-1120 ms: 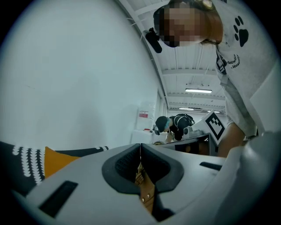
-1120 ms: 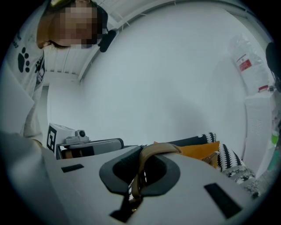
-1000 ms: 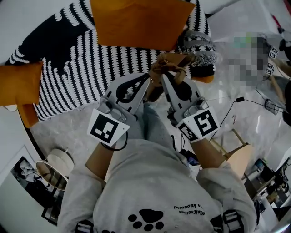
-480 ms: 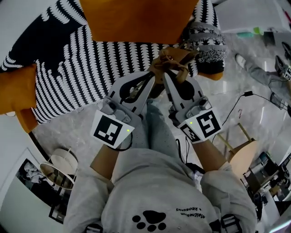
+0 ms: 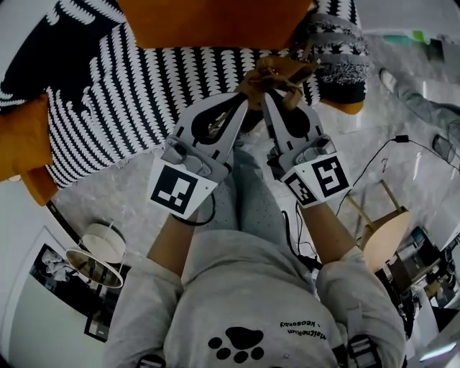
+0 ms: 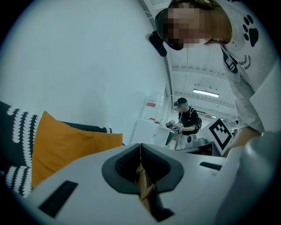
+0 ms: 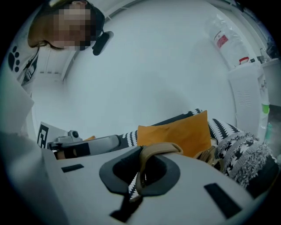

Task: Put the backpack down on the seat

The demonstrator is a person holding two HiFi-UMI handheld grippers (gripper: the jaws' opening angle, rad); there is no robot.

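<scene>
2 smooth orange cushions [image 5: 215, 21] lie on the seat [image 5: 122, 108], which wears a black-and-white striped knit cover. On the marbled floor [image 5: 129, 194] a round lamp [image 5: 93, 255] stands at the left, a wooden stool [image 5: 384, 237] and a thin cable [image 5: 374, 169] at the right. The left hand-held gripper [image 5: 243, 97] and the right hand-held gripper [image 5: 267, 99] each pinch a tan webbing strap [image 5: 277, 75] of the fuzzy grey-black patterned backpack [image 5: 334, 61]. The backpack is at the seat's right end. I cannot tell whether it rests there.
</scene>
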